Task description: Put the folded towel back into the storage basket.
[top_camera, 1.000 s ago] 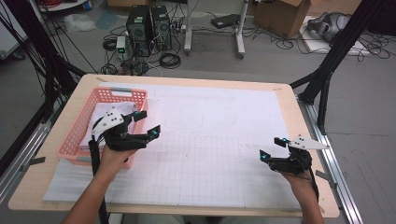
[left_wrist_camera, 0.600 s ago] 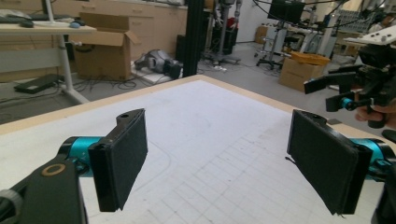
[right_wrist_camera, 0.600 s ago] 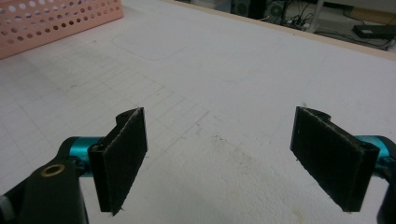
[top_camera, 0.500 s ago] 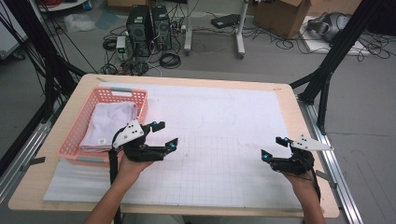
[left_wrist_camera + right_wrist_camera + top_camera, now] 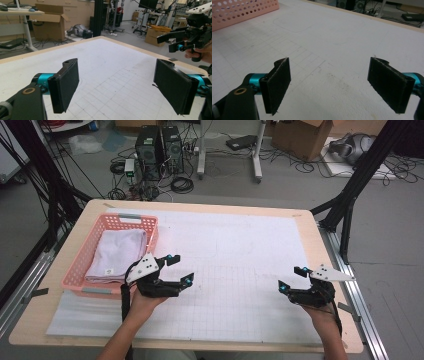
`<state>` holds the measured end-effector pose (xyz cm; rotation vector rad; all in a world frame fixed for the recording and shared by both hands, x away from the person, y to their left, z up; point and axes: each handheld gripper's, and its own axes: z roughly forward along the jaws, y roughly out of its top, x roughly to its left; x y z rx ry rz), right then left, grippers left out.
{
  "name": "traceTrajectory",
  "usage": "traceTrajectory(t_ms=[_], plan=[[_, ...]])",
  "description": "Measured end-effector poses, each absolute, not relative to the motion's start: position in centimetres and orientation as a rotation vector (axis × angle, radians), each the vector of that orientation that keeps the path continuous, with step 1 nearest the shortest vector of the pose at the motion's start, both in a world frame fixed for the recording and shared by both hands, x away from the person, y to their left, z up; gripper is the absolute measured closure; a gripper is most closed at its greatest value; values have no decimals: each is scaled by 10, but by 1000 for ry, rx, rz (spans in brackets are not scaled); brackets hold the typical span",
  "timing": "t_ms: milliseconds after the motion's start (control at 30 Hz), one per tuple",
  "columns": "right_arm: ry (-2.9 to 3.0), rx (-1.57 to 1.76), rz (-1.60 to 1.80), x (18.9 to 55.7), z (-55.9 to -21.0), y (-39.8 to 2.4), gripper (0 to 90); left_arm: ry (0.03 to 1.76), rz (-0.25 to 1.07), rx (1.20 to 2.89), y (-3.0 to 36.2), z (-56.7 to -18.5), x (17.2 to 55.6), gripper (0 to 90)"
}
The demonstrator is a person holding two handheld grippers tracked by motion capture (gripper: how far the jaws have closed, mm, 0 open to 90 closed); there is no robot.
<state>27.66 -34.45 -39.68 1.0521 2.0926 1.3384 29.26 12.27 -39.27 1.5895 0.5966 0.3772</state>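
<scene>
Left gripper (image 5: 180, 269) sits over the white gridded mat (image 5: 240, 250), just past the right wall of the pink basket (image 5: 75, 270), toward the table's (image 5: 200, 206) near-left part. Jaws spread wide, nothing between them; in the left gripper view both black pads (image 5: 65, 85) face each other with bare grid mat in the gap. Left hand (image 5: 142, 302) grips it from below, forearm comes in from the table's near edge.

Folded pale cloth (image 5: 117, 254) lies flat inside the basket, small tag on its near end. Basket stands along the table's left edge, partly on the mat. Cloth is near the left gripper but apart from it (basket wall between them).

Right gripper (image 5: 291, 278) hovers near the table's right edge, toward the near-right corner, well apart from the left gripper. Jaws also wide, empty; the right gripper view shows its pads (image 5: 279, 81) apart over bare mat, basket's perforated wall (image 5: 242, 11) at the far left. Grey three-cornered plate (image 5: 330, 272) on top of it.

Left gripper view also catches the right gripper (image 5: 172, 41) farther off, over the table's edge.

Floor beyond the table's far edge: computer towers (image 5: 159, 147), loose cables, cardboard box (image 5: 295, 132).
</scene>
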Motion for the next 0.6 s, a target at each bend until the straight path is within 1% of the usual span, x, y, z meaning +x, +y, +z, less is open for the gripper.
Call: traceTrajectory(t_ms=[600], plan=[[2093,1051,1337,277,-397,-345,177,613,377,1591,123,-396,295,208]])
